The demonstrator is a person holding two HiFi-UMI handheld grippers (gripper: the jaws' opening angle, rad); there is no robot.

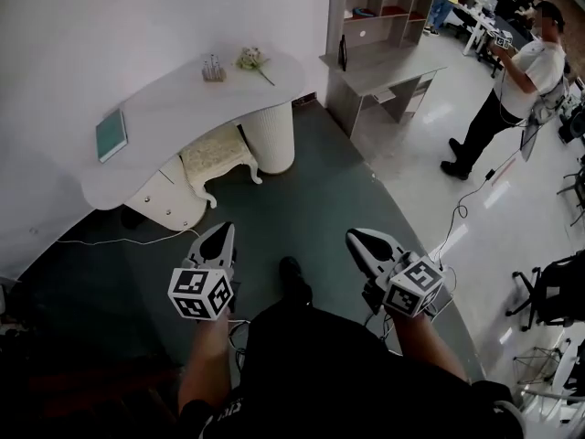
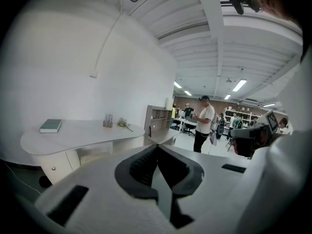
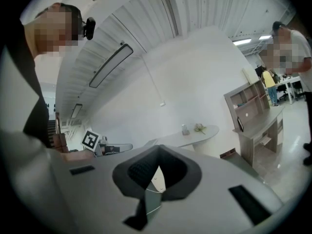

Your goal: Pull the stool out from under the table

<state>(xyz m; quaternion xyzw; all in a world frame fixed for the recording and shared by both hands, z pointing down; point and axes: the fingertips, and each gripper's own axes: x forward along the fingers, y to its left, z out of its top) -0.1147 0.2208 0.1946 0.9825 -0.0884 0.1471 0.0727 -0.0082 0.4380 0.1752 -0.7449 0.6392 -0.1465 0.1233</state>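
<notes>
Stool (image 1: pixel 218 154) sits under the table (image 1: pixel 174 108) (book (image 1: pixel 111 134) on its left end), shelving desk (image 1: pixel 384 67) off to its right

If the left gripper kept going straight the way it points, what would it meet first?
Likely the stool under the table, or the pedestal beside it. Only floor lies between, and depth is unclear.

Stool (image 1: pixel 218 154): low and upright, with a rectangular cream seat of patterned texture on white curved legs. It stands tucked part-way beneath the table (image 1: pixel 174 108), between the drawer pedestal (image 1: pixel 169 199) and the round fluted column (image 1: pixel 271 135). Its front edge and two front legs are exposed. Table: white, with a long curved top.
</notes>
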